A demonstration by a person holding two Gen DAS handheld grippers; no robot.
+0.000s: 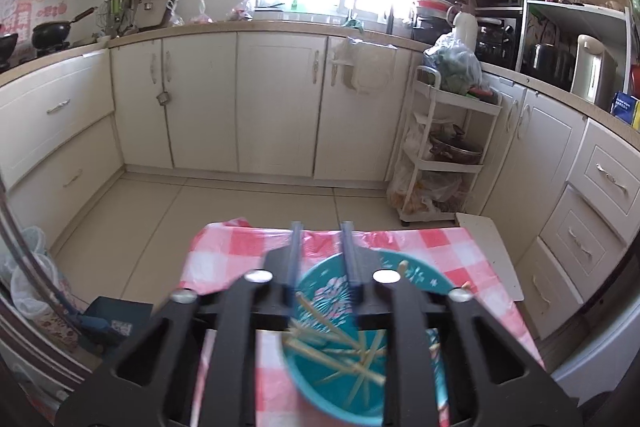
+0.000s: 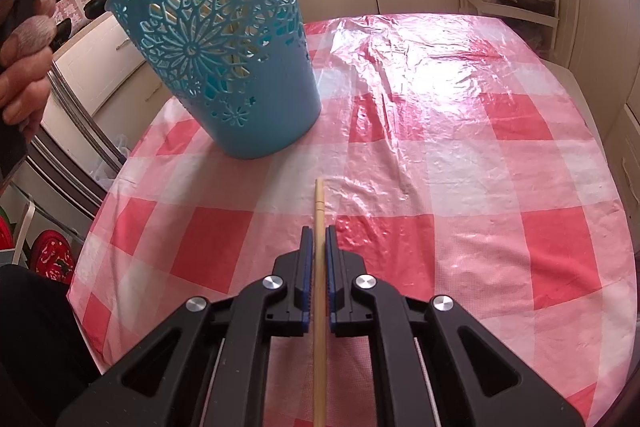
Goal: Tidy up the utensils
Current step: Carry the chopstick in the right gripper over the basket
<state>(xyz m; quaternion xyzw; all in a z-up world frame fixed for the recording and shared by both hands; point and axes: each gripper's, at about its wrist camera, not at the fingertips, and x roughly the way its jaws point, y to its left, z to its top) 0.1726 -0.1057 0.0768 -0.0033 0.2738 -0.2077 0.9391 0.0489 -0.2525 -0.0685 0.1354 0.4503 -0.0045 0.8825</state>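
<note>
Right wrist view: a single chopstick (image 2: 319, 267) lies clamped between the right gripper's (image 2: 319, 243) nearly closed fingers, low over the checkered desk (image 2: 460, 155), seemingly bound for the blue basket (image 2: 224, 43) ahead-left. Delivery calls for lifting and tipping it over the rim. Left gripper (image 1: 322, 247) hovers above the basket, fingers apart, empty.

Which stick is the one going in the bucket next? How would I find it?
Look at the red-and-white checked tablecloth, in front of the blue bucket. The right gripper pinches one pale wooden chopstick there. It's the only one outside the bucket; the rest lie inside.
</note>
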